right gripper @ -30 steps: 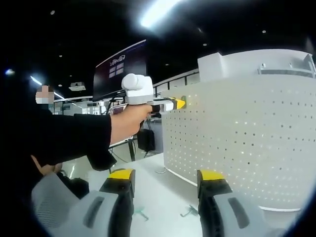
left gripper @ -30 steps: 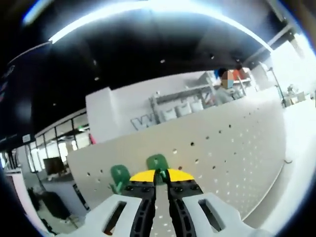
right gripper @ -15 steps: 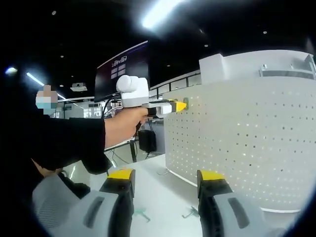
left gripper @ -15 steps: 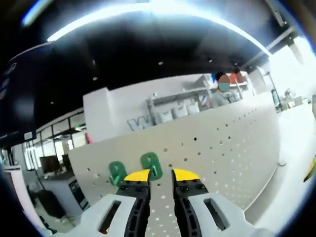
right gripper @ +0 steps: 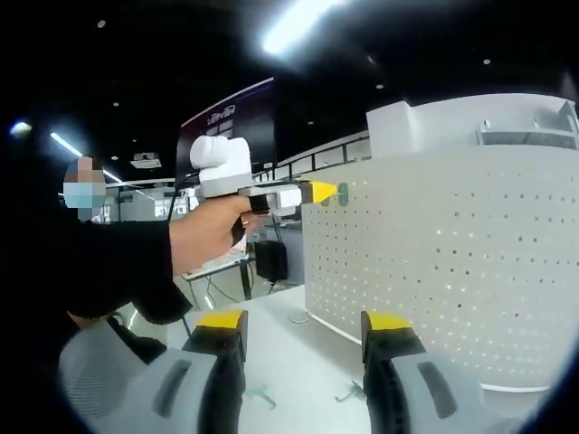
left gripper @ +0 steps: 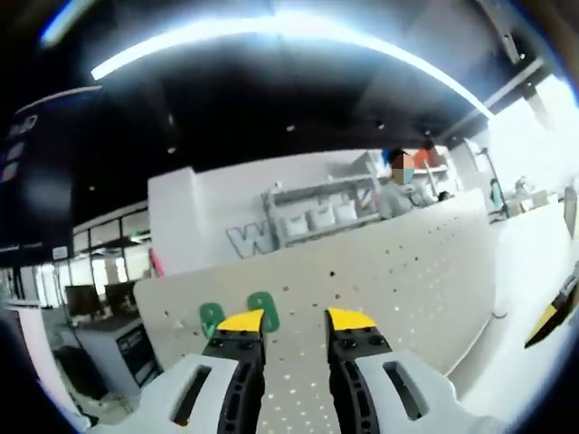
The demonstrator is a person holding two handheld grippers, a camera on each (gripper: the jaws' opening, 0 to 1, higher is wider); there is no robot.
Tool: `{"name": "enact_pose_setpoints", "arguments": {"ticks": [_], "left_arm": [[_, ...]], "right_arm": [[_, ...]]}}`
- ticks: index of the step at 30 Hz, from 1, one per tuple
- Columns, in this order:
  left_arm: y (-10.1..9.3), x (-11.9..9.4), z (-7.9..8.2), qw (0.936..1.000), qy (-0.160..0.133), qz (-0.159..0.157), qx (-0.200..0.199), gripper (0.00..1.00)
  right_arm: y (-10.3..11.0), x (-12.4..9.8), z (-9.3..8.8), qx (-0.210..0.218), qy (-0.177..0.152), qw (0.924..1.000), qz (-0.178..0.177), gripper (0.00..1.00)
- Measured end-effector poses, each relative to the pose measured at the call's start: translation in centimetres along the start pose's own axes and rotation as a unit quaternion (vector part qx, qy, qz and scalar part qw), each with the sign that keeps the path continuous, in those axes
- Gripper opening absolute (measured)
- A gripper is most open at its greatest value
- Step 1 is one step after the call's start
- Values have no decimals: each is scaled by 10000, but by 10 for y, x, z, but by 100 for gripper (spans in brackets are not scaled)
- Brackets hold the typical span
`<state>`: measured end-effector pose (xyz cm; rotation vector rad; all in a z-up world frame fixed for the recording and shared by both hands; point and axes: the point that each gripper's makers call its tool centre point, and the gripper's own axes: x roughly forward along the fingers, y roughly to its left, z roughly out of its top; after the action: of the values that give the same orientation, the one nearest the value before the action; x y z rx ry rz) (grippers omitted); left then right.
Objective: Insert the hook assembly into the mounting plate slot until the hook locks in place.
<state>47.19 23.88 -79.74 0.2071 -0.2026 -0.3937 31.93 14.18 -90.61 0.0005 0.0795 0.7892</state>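
The left gripper [left gripper: 294, 318] stands with jaws parted and empty, just short of the white perforated mounting plate [left gripper: 398, 280]. Two green plastic hook assemblies [left gripper: 263, 309] sit on the plate beyond the yellow-tipped jaws. The right gripper [right gripper: 303, 318] hangs wide open, empty, above the white tabletop [right gripper: 298, 353].

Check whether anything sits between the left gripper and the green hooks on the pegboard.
Nothing visible does. The left gripper is open, facing the white pegboard, with the two green hooks just beyond its yellow tips and only open air between.
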Motion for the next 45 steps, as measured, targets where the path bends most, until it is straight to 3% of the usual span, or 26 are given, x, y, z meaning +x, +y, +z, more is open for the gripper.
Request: {"name": "enact_pose_setpoints", "arguments": {"ticks": [24,34,45], "left_arm": [[-18,-74,20,9988,-277,-161,-362,35],[-24,-100,11,9985,-219,-179,-469,35],[-32,-109,-3,9982,-53,-190,-563,35]], "right_arm": [[13,-1,0,-34,-4,9999,97,48],[17,2,-4,-51,81,9998,177,48],[14,3,-5,-42,74,9998,201,48]]}}
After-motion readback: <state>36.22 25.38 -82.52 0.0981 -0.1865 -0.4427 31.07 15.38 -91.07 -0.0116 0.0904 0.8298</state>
